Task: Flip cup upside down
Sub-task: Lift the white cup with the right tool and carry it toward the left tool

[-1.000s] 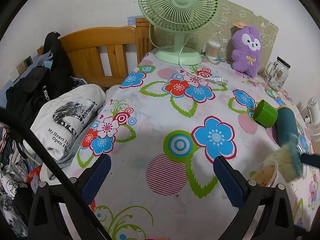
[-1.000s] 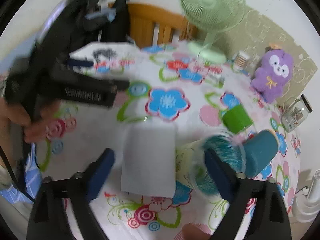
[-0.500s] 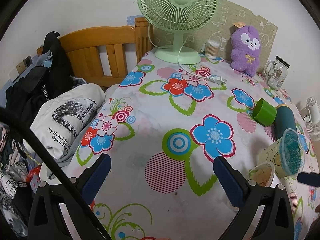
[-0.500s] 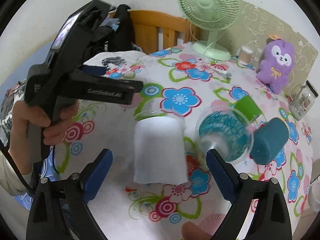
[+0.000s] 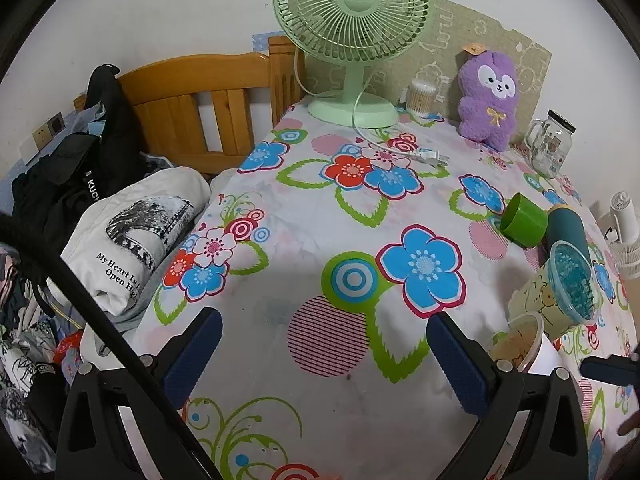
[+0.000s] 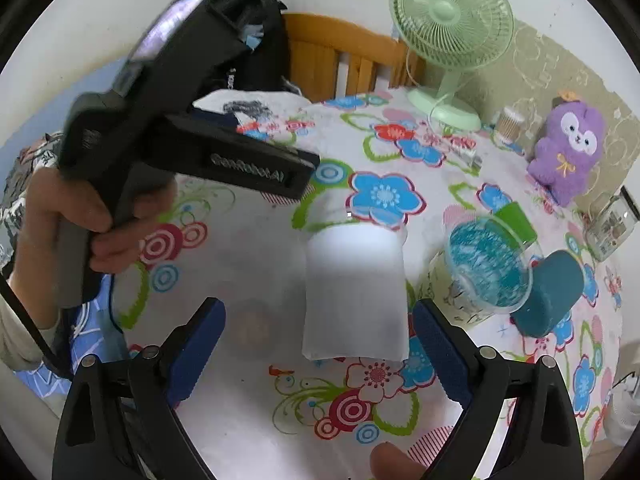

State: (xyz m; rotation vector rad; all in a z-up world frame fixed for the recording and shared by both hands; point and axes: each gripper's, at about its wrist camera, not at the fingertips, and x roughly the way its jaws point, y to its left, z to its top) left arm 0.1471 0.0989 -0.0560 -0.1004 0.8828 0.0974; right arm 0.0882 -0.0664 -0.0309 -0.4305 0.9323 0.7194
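Note:
A frosted white cup [image 6: 354, 294] stands rim up on the floral tablecloth [image 6: 256, 420], in the open gap of my right gripper [image 6: 316, 338], whose blue pads are not touching it. It shows at the lower right of the left wrist view [image 5: 528, 344]. A clear cartoon-print cup [image 6: 486, 266] [image 5: 560, 298] rests to its right, its mouth tilted toward my right camera, against a teal cup [image 6: 550, 294]. My left gripper [image 5: 322, 354] is open and empty over the cloth, left of the cups.
A green cup [image 5: 524, 220] lies on its side behind the teal one. At the back stand a green fan [image 5: 352, 32], a purple plush toy [image 5: 488, 98], a cotton-swab jar [image 5: 420, 96] and a glass jar [image 5: 550, 148]. A folded white shirt [image 5: 132, 236] lies left of the table.
The clear cartoon-print cup has come to rest against the teal cup. My right gripper has drawn nearer the white cup. My left gripper has barely moved.

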